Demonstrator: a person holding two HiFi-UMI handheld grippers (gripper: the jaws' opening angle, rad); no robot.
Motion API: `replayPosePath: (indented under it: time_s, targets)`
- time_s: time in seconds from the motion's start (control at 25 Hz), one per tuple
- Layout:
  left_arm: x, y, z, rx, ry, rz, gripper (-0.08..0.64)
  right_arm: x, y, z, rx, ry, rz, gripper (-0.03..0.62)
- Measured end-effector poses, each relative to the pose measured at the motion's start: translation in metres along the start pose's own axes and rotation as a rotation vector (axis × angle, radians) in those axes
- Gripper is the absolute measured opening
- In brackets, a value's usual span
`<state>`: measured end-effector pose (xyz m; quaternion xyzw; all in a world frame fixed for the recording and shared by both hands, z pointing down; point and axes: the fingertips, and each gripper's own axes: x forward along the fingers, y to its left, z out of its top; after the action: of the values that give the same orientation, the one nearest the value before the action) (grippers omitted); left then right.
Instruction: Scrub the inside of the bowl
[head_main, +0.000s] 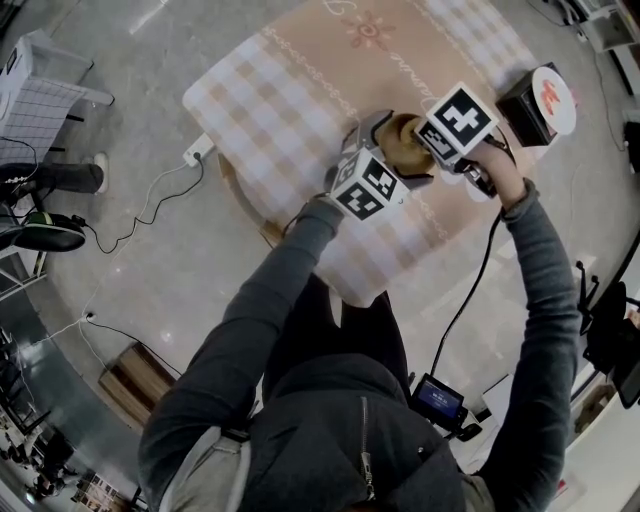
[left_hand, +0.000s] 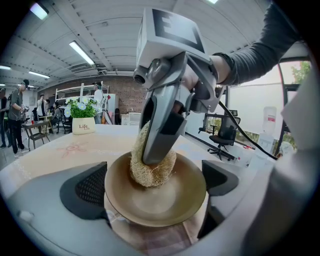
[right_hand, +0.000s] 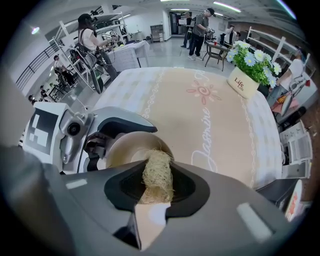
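A shallow tan bowl (left_hand: 165, 205) sits on the checked tablecloth (head_main: 300, 90), and my left gripper (left_hand: 156, 186) is shut on it, a black pad against each side of its rim. A pale fibrous loofah scrubber (left_hand: 150, 172) rests inside the bowl towards its far wall. My right gripper (right_hand: 157, 187) is shut on the scrubber (right_hand: 157, 172) and comes down into the bowl (right_hand: 125, 147) from above. In the head view the bowl (head_main: 400, 138) lies between the two marker cubes, mostly hidden by them.
A white pot of flowers (right_hand: 244, 82) stands at the table's far end. A black box with a round white and red top (head_main: 545, 100) sits at the table's right corner. A power strip (head_main: 198, 152) and cables lie on the floor to the left. People stand in the background.
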<state>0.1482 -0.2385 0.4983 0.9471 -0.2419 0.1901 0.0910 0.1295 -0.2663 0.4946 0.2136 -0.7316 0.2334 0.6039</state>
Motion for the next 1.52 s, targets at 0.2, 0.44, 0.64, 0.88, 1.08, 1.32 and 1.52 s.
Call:
replayPosePath:
  time_s: [0.2, 0.44, 0.64, 0.88, 1.08, 1.32, 1.52]
  targets:
    - [0.0, 0.0, 0.0, 0.0, -0.001, -0.001, 0.584, -0.001, 0.002, -0.005, -0.007, 0.02, 0.002, 0.098]
    - [0.001, 0.0, 0.0, -0.001, 0.0, -0.001, 0.584, 0.0, 0.007, -0.012, -0.03, 0.049, 0.003, 0.098]
    - [0.001, 0.001, 0.0, -0.002, 0.002, 0.0, 0.585, 0.0, 0.011, -0.016, -0.041, 0.066, 0.006, 0.097]
    - [0.001, 0.0, 0.0, -0.002, 0.002, 0.0, 0.586, -0.001, 0.015, -0.02, -0.049, 0.078, 0.01, 0.097]
    - [0.001, 0.001, 0.0, -0.004, 0.004, 0.0, 0.586, 0.0, 0.019, -0.022, -0.054, 0.091, 0.02, 0.095]
    - [0.001, 0.0, 0.0, -0.006, 0.005, -0.002, 0.586, 0.001, 0.024, -0.023, -0.064, 0.114, 0.037, 0.095]
    - [0.002, 0.0, 0.0, -0.006, 0.006, -0.004, 0.586, 0.001, 0.028, -0.025, -0.074, 0.138, 0.059, 0.095]
